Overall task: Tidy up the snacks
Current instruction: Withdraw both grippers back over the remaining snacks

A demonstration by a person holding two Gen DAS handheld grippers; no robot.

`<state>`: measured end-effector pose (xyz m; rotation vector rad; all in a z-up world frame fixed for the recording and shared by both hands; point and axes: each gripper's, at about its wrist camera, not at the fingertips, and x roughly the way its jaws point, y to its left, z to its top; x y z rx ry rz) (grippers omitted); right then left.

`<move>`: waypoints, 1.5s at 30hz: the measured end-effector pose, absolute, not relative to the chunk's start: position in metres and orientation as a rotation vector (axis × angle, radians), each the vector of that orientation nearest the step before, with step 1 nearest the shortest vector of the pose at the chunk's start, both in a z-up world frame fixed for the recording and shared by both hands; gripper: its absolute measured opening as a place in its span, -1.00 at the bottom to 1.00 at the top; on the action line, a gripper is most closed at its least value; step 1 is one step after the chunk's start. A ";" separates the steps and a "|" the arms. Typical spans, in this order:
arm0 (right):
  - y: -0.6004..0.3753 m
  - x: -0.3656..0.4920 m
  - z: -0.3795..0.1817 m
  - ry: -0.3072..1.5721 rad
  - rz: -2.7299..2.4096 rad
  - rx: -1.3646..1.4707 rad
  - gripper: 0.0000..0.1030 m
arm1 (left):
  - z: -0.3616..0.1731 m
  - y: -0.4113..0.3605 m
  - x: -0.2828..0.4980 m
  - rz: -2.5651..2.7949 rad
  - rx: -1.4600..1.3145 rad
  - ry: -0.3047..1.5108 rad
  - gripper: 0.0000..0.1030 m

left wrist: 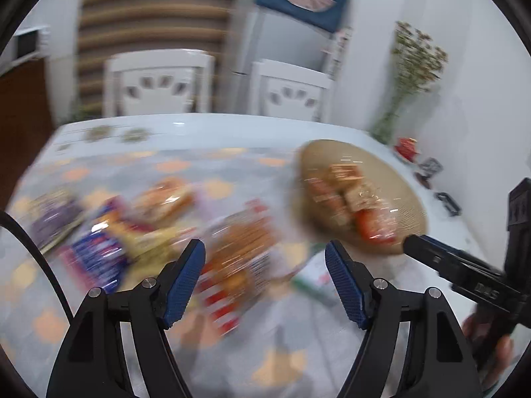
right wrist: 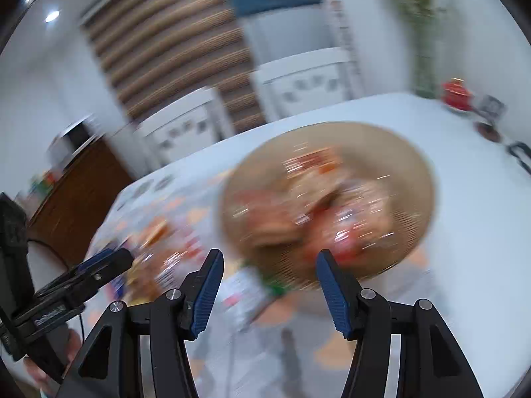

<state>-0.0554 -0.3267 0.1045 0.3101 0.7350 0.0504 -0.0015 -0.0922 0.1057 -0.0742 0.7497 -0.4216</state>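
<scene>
Both my hand-held grippers hang part-open and empty: left hand-held gripper (left wrist: 265, 255), right hand-held gripper (right wrist: 268, 265). The orange biscuit packet (left wrist: 240, 252) lies on the desk (left wrist: 205, 129) just ahead of my left, lengthwise away from me; the woven basket (right wrist: 408, 179) sits nearer my right.

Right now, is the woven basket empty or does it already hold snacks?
It holds snacks. Several wrapped packets lie piled inside the woven basket, while more packets lie on the tablecloth beside it. Blur hides what they are.
</scene>
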 end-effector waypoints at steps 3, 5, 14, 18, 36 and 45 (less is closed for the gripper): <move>-0.279 -0.062 0.089 0.730 0.147 0.227 0.65 | 0.089 -0.045 -0.025 -0.260 -0.072 0.724 0.43; -0.251 -0.065 0.072 0.711 0.203 0.168 0.66 | 0.073 -0.020 -0.030 -0.180 -0.085 0.738 0.43; -0.228 -0.050 0.025 0.748 0.162 0.105 0.66 | 0.016 0.021 -0.013 -0.093 -0.153 0.833 0.43; -0.234 -0.039 0.017 0.804 0.161 0.134 0.66 | 0.014 0.029 -0.008 -0.130 -0.210 0.836 0.43; -0.221 -0.040 0.016 0.804 0.134 0.058 0.66 | 0.011 0.028 -0.010 -0.154 -0.209 0.840 0.43; -0.225 -0.040 0.015 0.818 0.125 0.078 0.66 | 0.012 0.021 -0.012 -0.158 -0.149 0.842 0.43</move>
